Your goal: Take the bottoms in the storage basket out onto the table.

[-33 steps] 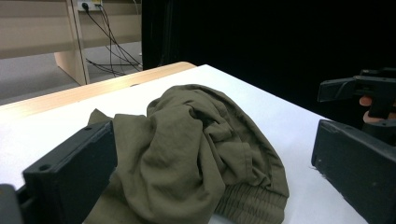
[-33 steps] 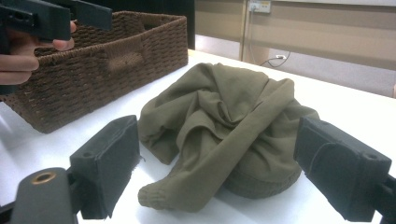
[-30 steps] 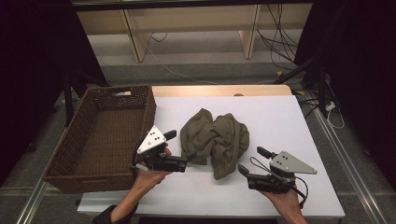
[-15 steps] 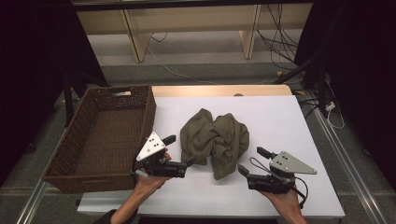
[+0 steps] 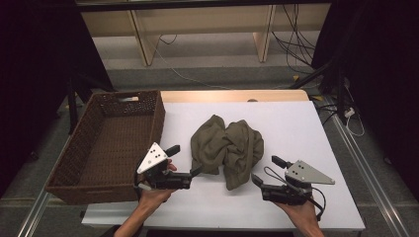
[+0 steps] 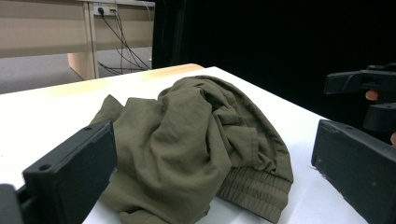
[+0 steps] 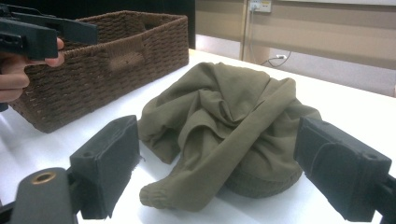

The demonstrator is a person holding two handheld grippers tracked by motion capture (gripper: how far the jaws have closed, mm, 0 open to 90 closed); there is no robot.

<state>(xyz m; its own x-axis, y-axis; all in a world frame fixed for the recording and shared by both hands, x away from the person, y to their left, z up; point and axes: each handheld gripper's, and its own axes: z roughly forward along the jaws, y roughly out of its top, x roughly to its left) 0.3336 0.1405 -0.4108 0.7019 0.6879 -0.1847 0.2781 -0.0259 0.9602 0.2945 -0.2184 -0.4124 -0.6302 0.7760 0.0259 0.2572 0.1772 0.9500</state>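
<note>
so the olive green garment (image 6: 196, 149) is lying crumpled in a heap on the white table (image 6: 42, 112), ribbed cuff or hem at its near right edge. The left gripper (image 6: 212, 182) has its jaws spread wide, one on each side of the garment's near end, neither touching it. The right gripper (image 6: 364, 93) shows off to the garment's right, apart from it, with a fingertip on it. Behind the garment there's a wooden desk (image 6: 70, 28) with cables

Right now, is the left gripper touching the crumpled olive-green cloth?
Cannot tell. In the high view the left gripper has one jaw tip right at the edge of the crumpled olive-green cloth, with no plain gap; the left gripper view doesn't settle it.
</note>
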